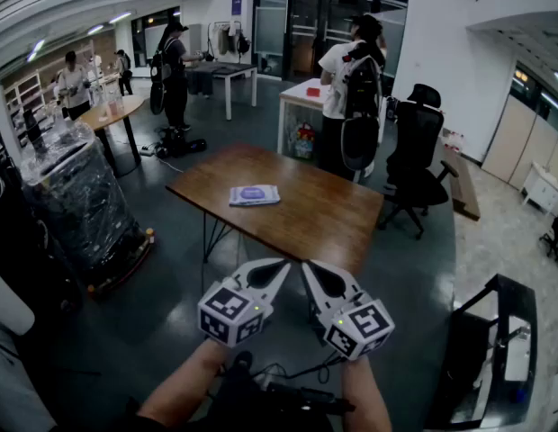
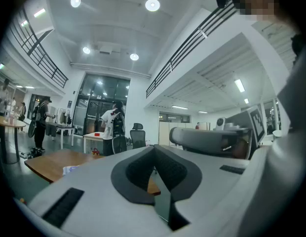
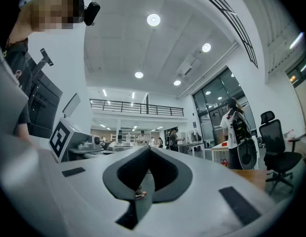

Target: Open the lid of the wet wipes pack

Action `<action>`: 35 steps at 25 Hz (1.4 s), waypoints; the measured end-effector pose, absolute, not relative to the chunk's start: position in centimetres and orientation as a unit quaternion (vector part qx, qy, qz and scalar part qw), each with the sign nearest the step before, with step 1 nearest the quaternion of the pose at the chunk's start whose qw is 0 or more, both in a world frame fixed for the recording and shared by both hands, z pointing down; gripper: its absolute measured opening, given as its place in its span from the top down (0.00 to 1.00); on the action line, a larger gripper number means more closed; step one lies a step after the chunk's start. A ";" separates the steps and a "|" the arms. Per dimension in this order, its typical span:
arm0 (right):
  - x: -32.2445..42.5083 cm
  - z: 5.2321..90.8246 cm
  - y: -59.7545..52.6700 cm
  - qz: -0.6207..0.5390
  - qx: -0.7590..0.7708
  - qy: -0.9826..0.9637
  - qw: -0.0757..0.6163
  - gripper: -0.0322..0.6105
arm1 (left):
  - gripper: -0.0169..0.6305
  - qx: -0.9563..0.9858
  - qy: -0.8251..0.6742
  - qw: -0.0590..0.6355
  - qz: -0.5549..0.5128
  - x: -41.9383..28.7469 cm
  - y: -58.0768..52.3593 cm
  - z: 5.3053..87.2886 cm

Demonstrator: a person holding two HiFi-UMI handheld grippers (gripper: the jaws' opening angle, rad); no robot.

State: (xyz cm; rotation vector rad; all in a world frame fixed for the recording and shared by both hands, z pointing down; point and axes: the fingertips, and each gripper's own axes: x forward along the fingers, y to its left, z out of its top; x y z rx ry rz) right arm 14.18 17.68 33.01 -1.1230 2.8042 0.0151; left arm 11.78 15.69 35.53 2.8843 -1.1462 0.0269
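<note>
The wet wipes pack (image 1: 254, 195), white with a blue-violet lid, lies flat on the brown table (image 1: 315, 214), its lid down. In the left gripper view the pack (image 2: 69, 170) shows small at the table's near left. Both grippers are held side by side in the air before the table's near edge, well short of the pack. My left gripper (image 1: 281, 265) has its jaws shut, tips meeting, nothing between them (image 2: 154, 151). My right gripper (image 1: 308, 267) is likewise shut and empty (image 3: 149, 151). Their tips almost touch each other.
A person with a backpack (image 1: 351, 97) stands behind the table beside a black office chair (image 1: 414, 151). A plastic-wrapped pallet (image 1: 76, 196) stands on the left. A black cart (image 1: 490, 358) is at the lower right. Other people and tables are farther back.
</note>
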 end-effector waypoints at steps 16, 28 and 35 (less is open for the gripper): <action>12.9 33.2 17.8 -0.007 -0.362 0.930 0.063 0.93 | 0.98 0.927 -0.375 0.025 0.010 10.7 15.9 35.8; 10.6 34.2 14.5 -0.010 -0.372 0.927 0.049 0.93 | 0.98 0.923 -0.382 0.040 0.016 8.3 12.9 36.7; 8.9 34.7 9.6 -0.019 -0.382 0.923 0.039 0.93 | 0.98 0.921 -0.385 0.052 0.014 6.1 8.1 37.4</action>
